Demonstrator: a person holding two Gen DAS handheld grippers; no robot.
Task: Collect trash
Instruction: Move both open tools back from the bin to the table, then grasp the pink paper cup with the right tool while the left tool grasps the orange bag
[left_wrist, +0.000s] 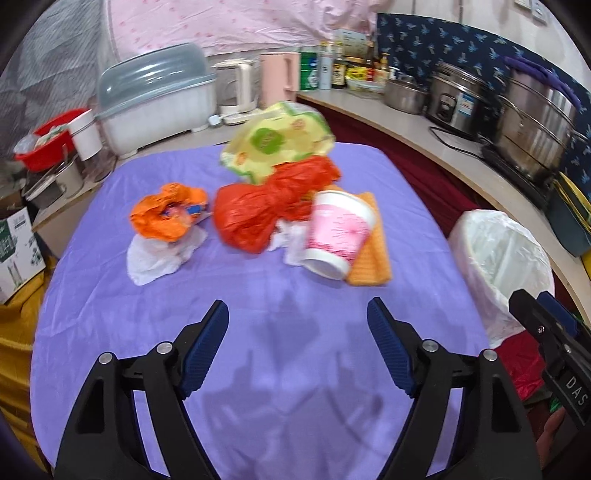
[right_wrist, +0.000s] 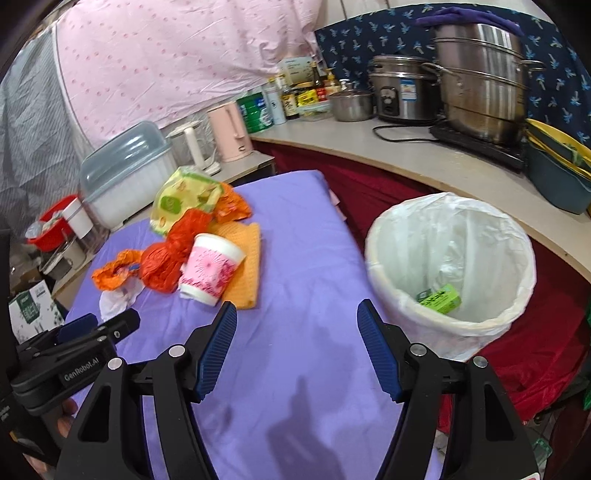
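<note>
Trash lies on a purple-covered table (left_wrist: 258, 332): a pink-and-white paper cup (left_wrist: 338, 230) on its side, a red plastic bag (left_wrist: 266, 206), an orange wrapper (left_wrist: 168, 210) on white tissue (left_wrist: 159, 254), a yellow-green snack bag (left_wrist: 277, 140) and an orange cloth (left_wrist: 371, 254). A white-lined trash bin (right_wrist: 450, 258) stands right of the table with a green box (right_wrist: 441, 299) inside. My left gripper (left_wrist: 297, 314) is open and empty, short of the pile. My right gripper (right_wrist: 297, 314) is open and empty between the cup (right_wrist: 210, 269) and the bin.
A curved counter (right_wrist: 424, 162) behind the bin holds steel pots (right_wrist: 480, 77), a rice cooker (right_wrist: 402, 88) and bottles. A pink kettle (left_wrist: 277, 77), a lidded dish rack (left_wrist: 155, 99) and a red basin (left_wrist: 51, 136) stand behind the table. Red cloth (right_wrist: 535, 362) lies under the bin.
</note>
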